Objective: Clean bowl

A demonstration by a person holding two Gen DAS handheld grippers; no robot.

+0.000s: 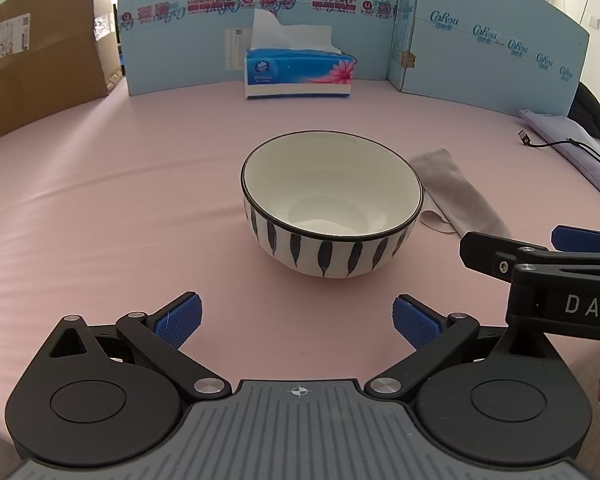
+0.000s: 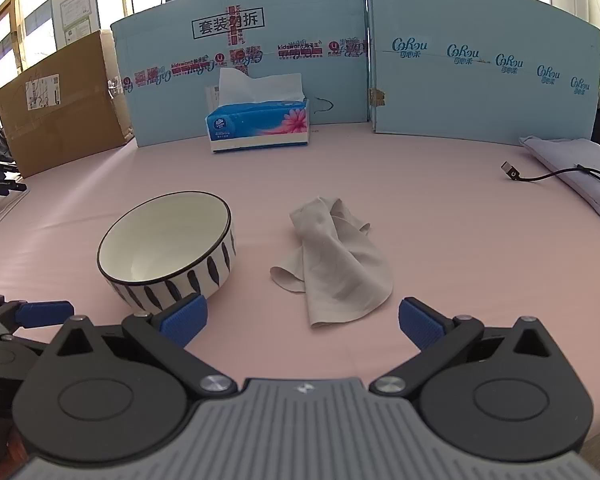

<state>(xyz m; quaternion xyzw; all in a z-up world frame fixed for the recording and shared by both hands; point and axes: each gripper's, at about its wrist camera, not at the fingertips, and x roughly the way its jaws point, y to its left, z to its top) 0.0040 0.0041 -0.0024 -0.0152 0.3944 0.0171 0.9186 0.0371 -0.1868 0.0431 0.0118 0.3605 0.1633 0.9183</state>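
Note:
A white bowl point(image 1: 332, 204) with dark leaf marks on its outside and a black rim stands upright on the pink table cover point(image 1: 120, 200); its inside looks bare. My left gripper point(image 1: 298, 322) is open just in front of it, not touching. A crumpled grey cloth point(image 2: 334, 256) lies to the right of the bowl point(image 2: 166, 248). My right gripper point(image 2: 302, 322) is open, its fingers straddling the cloth's near edge from just short of it. The right gripper's side point(image 1: 540, 264) shows at the right of the left wrist view.
A blue tissue box point(image 1: 298, 74) with a tissue sticking out stands at the back, in front of light-blue cardboard panels point(image 1: 480, 40). A brown carton point(image 1: 44, 60) walls the left. A USB cable point(image 2: 540, 176) and a pale folded fabric point(image 2: 572, 164) lie far right.

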